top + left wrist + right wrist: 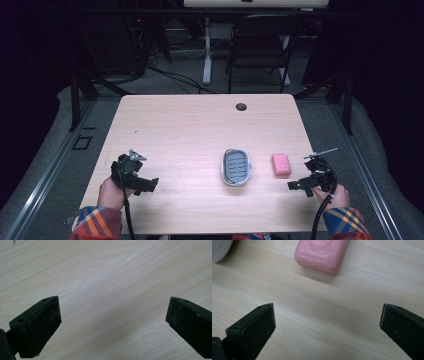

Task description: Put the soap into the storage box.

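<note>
A pink bar of soap (281,164) lies flat on the wooden table (190,130), right of a grey and white soap dish (236,167). My right gripper (299,185) sits low near the table's right front, open, a short way in front of the soap. Ahead of its wide-apart jaws the soap (321,255) lies on the wood, and a white corner of the dish (219,250) shows at top left. My left gripper (146,184) rests at the left front, open. Nothing but bare wood lies between its pads (46,327).
A round cable hole (241,106) sits near the table's far edge. A black folding chair (260,47) and a white desk leg (207,50) stand beyond the table. Dark frame rails run along both sides on the floor.
</note>
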A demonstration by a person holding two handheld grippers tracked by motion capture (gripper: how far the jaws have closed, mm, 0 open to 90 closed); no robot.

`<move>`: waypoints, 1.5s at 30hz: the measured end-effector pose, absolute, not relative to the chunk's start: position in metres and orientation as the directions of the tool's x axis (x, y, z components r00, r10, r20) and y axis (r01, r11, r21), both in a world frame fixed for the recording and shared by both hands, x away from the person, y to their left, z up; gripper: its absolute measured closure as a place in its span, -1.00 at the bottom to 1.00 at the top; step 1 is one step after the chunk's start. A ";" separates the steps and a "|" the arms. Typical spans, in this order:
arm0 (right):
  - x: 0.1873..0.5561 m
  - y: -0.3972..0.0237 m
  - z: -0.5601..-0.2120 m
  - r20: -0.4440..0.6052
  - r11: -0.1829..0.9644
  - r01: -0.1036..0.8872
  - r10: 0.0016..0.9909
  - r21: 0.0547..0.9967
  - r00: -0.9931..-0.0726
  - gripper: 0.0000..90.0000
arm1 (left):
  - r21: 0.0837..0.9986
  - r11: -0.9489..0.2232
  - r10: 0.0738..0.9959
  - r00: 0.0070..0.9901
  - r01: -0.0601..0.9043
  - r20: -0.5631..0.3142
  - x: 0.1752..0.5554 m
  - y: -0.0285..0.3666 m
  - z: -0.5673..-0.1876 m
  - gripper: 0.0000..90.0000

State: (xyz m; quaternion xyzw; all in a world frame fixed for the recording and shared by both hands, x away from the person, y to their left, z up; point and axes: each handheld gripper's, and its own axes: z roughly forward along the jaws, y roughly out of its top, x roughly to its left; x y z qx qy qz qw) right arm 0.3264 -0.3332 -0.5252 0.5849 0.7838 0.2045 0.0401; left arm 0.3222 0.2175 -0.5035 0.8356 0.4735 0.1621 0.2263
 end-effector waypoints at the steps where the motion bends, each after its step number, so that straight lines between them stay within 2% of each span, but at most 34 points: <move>1: 0.327 -0.333 -0.526 0.173 0.230 0.905 0.936 0.359 -0.306 -1.00 | 0.531 -0.450 0.864 0.500 0.718 0.056 0.322 0.217 -0.503 -1.00; 23: 0.347 -0.325 -0.522 0.188 0.204 0.919 0.942 0.338 -0.279 -1.00 | 0.538 -0.462 0.849 0.527 0.704 0.039 0.323 0.219 -0.506 -1.00; 29: 0.356 -0.321 -0.522 0.189 0.161 0.930 0.954 0.331 -0.232 -1.00 | 0.530 -0.471 0.845 0.534 0.706 0.039 0.323 0.218 -0.507 -1.00; 45: 0.380 -0.298 -0.521 0.183 0.182 0.931 0.951 0.318 -0.248 -1.00 | 0.531 -0.497 0.825 0.563 0.687 0.044 0.322 0.215 -0.507 -1.00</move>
